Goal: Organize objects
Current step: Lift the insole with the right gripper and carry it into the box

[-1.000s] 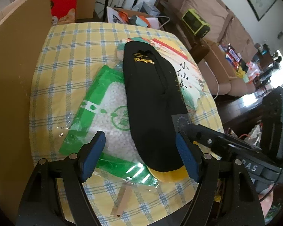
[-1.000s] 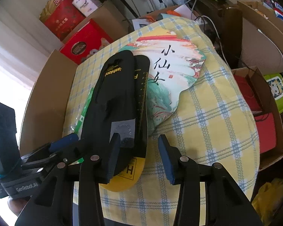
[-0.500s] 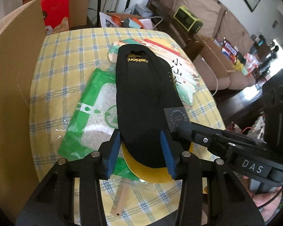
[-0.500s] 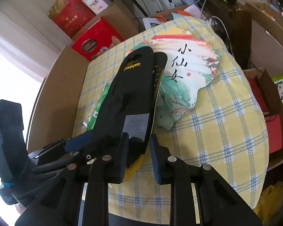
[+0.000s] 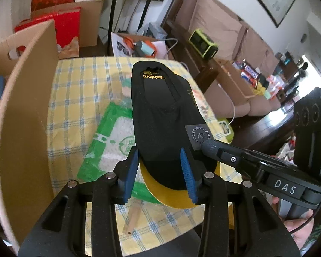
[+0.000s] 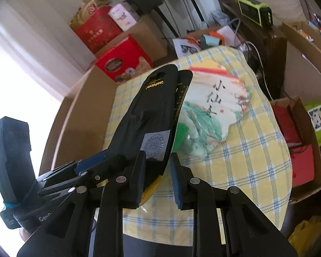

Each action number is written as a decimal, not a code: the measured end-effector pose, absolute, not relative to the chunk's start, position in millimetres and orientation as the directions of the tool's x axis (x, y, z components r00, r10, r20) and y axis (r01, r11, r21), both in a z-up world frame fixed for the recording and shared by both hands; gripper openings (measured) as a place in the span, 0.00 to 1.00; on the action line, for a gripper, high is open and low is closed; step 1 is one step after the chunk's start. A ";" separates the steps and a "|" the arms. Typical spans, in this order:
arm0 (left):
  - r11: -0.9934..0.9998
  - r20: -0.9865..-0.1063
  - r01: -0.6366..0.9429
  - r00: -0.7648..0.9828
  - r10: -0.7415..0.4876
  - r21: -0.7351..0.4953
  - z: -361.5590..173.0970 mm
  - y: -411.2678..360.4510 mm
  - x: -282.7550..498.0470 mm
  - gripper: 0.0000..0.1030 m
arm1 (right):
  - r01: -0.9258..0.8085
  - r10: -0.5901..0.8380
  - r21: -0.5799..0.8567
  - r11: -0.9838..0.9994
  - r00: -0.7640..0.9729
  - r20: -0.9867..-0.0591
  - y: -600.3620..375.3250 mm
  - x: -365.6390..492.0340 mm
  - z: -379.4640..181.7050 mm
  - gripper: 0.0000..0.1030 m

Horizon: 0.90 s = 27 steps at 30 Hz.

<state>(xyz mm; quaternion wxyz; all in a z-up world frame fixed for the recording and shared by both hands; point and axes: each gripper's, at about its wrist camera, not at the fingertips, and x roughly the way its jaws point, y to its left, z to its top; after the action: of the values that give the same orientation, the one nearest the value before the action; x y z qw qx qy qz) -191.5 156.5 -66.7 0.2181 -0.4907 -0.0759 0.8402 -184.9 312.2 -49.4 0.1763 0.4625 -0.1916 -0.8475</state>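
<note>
Socks pack (image 5: pixel 162 117), black on a yellow-heeled card, lifted tilted off the worktop (image 5: pixel 79 81): heel pinched across its width in left claw (image 5: pixel 159 169), edge by the label nipped in right claw (image 6: pixel 157 171), likely to steady it. Beneath: green rice bag (image 5: pixel 109 141), painted fan (image 6: pixel 220 107). Alongside left, cardboard box wall (image 5: pixel 25 115), crowding any swing.

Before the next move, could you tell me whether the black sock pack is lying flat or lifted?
Lifted: the black sock pack tilts up above the tablecloth, gripped at its near end by both grippers.
</note>
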 end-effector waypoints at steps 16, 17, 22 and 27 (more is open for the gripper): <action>-0.905 -0.717 -0.277 -0.553 0.425 -0.322 2.1 97.5 -158.7 0.35 | 0.285 -0.529 0.449 -0.847 -0.546 -0.650 251.9 -167.5 18.0 0.22; -0.906 -0.714 -0.272 -0.558 0.423 -0.324 4.5 90.9 -157.2 0.35 | 0.295 -0.533 0.447 -0.845 -0.544 -0.648 245.7 -167.8 19.6 0.22; -0.917 -0.710 -0.233 -0.581 0.397 -0.323 11.1 53.5 -150.8 0.35 | 0.354 -0.562 0.437 -0.827 -0.518 -0.645 207.0 -167.3 24.3 0.22; -0.930 -0.717 -0.183 -0.595 0.364 -0.320 12.4 9.4 -146.7 0.35 | 0.407 -0.586 0.426 -0.808 -0.488 -0.647 165.9 -169.4 23.2 0.22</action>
<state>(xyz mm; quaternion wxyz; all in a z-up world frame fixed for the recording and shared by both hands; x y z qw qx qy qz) -146.7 9.4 12.4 0.1543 -0.4230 -0.1069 0.8865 -169.4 165.9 23.2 0.2901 0.4146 -0.1083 -0.8557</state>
